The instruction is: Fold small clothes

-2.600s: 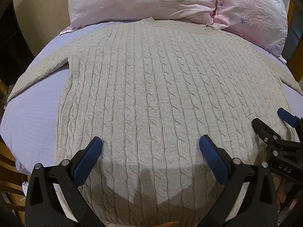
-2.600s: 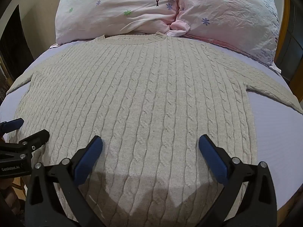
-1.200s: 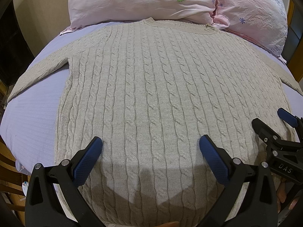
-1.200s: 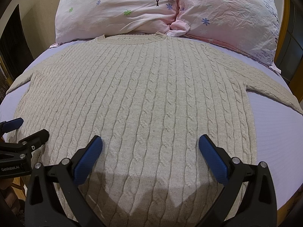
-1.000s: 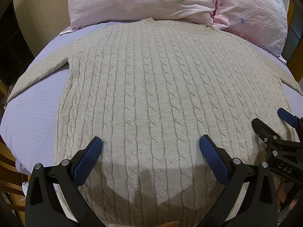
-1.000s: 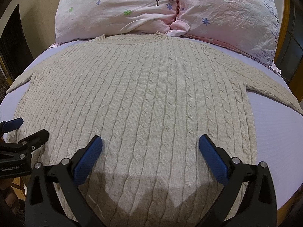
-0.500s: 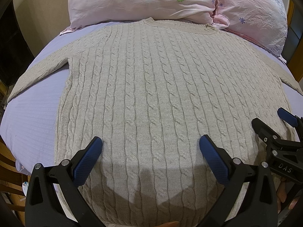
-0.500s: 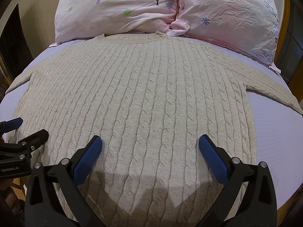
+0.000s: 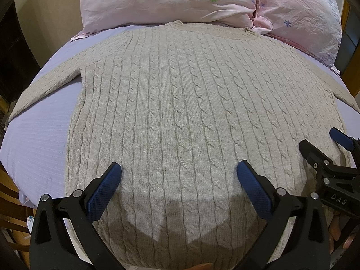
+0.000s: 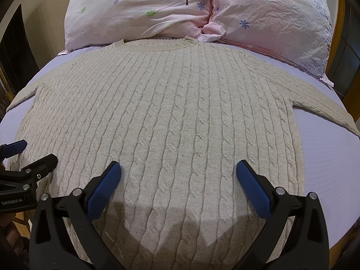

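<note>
A beige cable-knit sweater (image 9: 184, 103) lies flat on a lavender bed sheet (image 9: 38, 139), collar toward the pillows, both sleeves spread out to the sides. It also fills the right wrist view (image 10: 180, 117). My left gripper (image 9: 178, 175) is open and empty, hovering over the sweater's lower left part near the hem. My right gripper (image 10: 178, 175) is open and empty over the lower right part. Each gripper shows at the edge of the other's view: the right gripper (image 9: 324, 148) and the left gripper (image 10: 29, 155).
Two pink floral pillows (image 10: 139, 11) (image 10: 274, 22) lie at the head of the bed behind the collar. Bare sheet (image 10: 326, 157) lies right of the sweater. A wooden bed frame (image 9: 351, 45) and dark furniture (image 9: 13, 51) flank the bed.
</note>
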Demonstrator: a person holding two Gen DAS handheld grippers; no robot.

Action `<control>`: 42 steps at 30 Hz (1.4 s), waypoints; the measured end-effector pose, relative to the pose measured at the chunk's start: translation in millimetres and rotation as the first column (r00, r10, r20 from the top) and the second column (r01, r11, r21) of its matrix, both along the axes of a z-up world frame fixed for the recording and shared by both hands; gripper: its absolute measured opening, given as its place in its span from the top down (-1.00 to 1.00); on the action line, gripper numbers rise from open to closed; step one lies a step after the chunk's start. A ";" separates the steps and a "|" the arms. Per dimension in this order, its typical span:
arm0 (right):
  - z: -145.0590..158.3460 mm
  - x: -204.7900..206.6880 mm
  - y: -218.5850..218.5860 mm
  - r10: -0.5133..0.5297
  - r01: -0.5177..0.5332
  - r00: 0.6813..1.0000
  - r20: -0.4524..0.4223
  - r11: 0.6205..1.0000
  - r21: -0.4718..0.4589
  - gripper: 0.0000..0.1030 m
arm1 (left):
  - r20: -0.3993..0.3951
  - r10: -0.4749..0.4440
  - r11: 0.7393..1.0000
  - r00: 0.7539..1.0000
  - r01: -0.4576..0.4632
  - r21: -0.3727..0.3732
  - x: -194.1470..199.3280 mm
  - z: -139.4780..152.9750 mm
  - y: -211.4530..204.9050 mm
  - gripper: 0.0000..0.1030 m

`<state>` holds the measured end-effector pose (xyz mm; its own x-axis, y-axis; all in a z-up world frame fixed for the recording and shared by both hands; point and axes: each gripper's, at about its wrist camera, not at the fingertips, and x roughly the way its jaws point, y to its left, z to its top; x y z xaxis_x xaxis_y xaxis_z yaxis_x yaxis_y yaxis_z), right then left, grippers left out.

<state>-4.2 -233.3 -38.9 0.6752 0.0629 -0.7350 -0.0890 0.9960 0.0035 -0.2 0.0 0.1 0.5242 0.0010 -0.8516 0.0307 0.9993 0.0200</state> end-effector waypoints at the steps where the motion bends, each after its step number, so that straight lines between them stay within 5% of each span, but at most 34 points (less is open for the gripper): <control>1: -0.1 0.8 -0.4 0.000 0.000 1.000 0.000 1.000 0.000 -0.97 | 0.000 0.000 1.000 1.000 0.000 0.000 0.1 0.0 0.0 -0.97; 20: 5.9 5.7 -15.7 0.028 -0.028 1.000 -0.004 0.999 0.042 -0.96 | -0.012 -0.016 1.000 1.000 0.016 0.002 2.5 0.6 0.4 -0.97; 24: 36.5 1.8 -114.6 -0.221 0.194 0.965 0.144 0.964 0.182 -0.96 | 0.011 -0.044 0.999 0.999 0.044 -0.004 -1.6 1.4 1.8 -0.97; 25: 41.2 2.9 -144.5 -0.305 0.273 0.941 0.145 0.940 0.205 -0.96 | 0.016 -0.049 0.999 0.999 0.049 -0.007 -3.7 1.5 1.1 -0.97; 28: 44.7 2.8 -259.0 -0.555 0.507 0.830 0.046 0.787 0.350 -0.84 | 0.055 -0.062 0.997 0.997 0.064 -0.048 -4.2 6.5 6.4 -0.97; 30: 36.0 -6.3 -342.8 -0.690 0.629 0.721 -0.065 0.612 0.480 -0.53 | 0.115 -0.050 0.995 0.992 0.059 -0.075 -3.9 12.6 12.2 -0.97; 33: 21.4 -18.2 -419.1 -0.797 0.729 0.580 -0.167 0.417 0.543 -0.24 | 0.206 -0.032 0.988 0.978 0.062 -0.139 -2.1 22.4 25.4 -0.97; 35: 11.8 -16.6 -445.8 -0.801 0.731 0.561 -0.208 0.361 0.579 -0.11 | 0.241 -0.022 0.981 0.970 0.068 -0.183 0.5 26.3 34.2 -0.97; 38: -8.9 -7.5 -466.4 -0.748 0.676 0.601 -0.281 0.288 0.678 0.08 | 0.279 0.018 0.970 0.960 0.051 -0.238 6.3 30.1 50.7 -0.97; 42: -7.9 5.7 -465.4 -0.768 0.679 0.579 -0.275 0.267 0.684 0.29 | 0.331 0.059 0.936 0.942 0.063 -0.345 7.4 32.6 78.4 -0.97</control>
